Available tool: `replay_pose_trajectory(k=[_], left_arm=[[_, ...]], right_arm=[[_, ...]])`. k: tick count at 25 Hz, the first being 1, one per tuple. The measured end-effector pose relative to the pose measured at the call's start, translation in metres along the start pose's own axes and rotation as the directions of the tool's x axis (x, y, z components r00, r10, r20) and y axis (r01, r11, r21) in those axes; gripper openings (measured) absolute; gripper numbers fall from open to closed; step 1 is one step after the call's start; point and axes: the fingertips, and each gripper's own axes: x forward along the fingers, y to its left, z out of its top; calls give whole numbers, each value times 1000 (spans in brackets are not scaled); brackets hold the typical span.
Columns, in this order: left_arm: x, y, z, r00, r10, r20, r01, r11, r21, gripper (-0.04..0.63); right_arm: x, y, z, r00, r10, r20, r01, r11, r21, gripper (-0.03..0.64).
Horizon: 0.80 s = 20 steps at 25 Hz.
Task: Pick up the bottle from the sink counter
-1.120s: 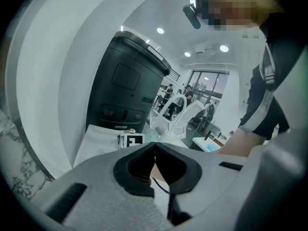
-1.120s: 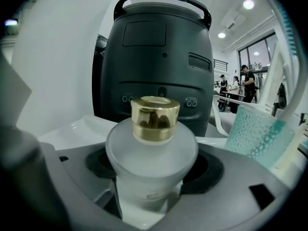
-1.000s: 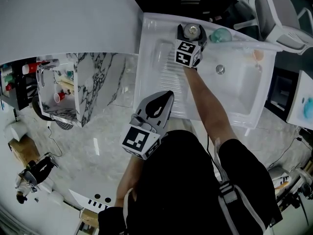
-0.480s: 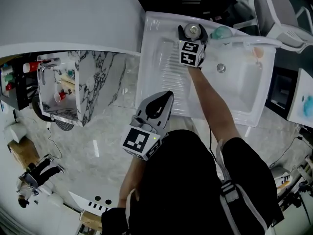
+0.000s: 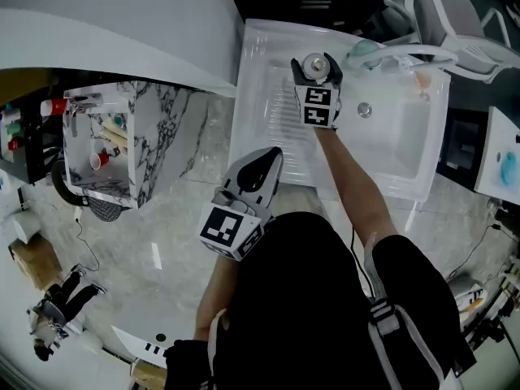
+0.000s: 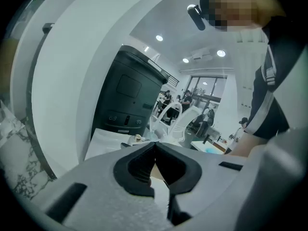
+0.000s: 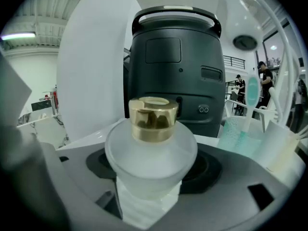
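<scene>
Gripping the bottle in our right gripper, we judge lifting it off the bench comes next; left gripper closed, empty.

Head view: steeply down onto sink. Right gripper view: level, very close on bottle, dark container behind. Left gripper view: angled upward, same container farther off.
</scene>
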Motion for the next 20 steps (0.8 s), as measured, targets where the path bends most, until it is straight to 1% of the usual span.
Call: replay_pose_trajectory(k=[4,9,11,13,16,20], left_arm=[[-16,-7,-1,1000,-23,18,23,1000,8,18],[-35,-19,-7,998,-61,27,60,998,25,18],[-43,-23,-7,996,-75,49,74,997,23,18],[-53,-26,-7,994,-89,70,87,996,25,18],[-70,-33,-10,991,-103,80,101,994,32,18],[-94,-39,-14,988,-116,103,113,993,34,18]], right_arm=[[-33,15,-3,999,34,9,-34,999,0,339],[-78,28,-3,999,42,27,-42,999,-6,339],[-96,32,-2,998,50,36,-50,999,-9,339],[-115,36,1,998,56,41,-57,998,7,339],[-145,44,5,997,61,46,-63,997,36,339],[-183,56,15,996,65,64,-66,998,14,339]])
